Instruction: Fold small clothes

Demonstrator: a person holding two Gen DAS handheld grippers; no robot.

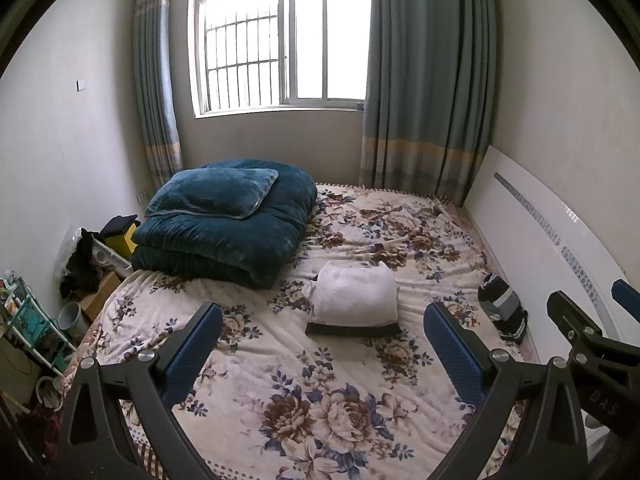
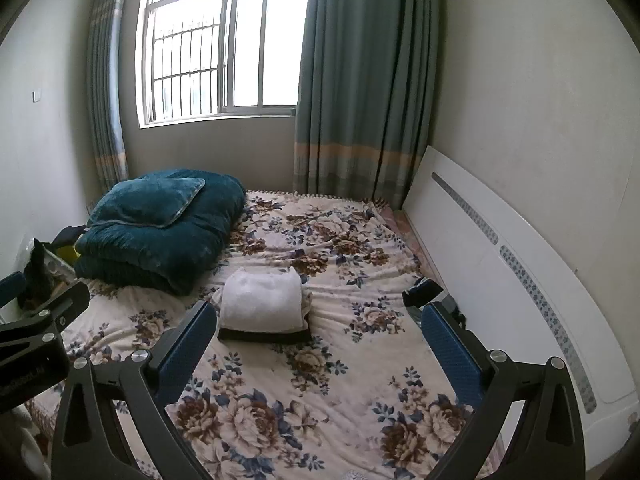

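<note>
A folded white garment [image 1: 356,294] lies on top of a folded dark garment [image 1: 354,329] in the middle of the floral bed sheet [image 1: 280,360]; the pile also shows in the right wrist view [image 2: 262,300]. A dark striped bundle of clothes [image 1: 502,306] lies near the headboard, partly hidden behind my right finger in the right wrist view [image 2: 424,290]. My left gripper [image 1: 324,348] is open and empty, held above the bed short of the pile. My right gripper [image 2: 320,344] is open and empty, beside it to the right.
A folded teal quilt with a pillow [image 1: 228,220] sits at the far left of the bed. A white headboard [image 1: 532,232] runs along the right. Clutter, a bucket and a rack [image 1: 36,320] stand on the floor at left. The window and curtains are behind.
</note>
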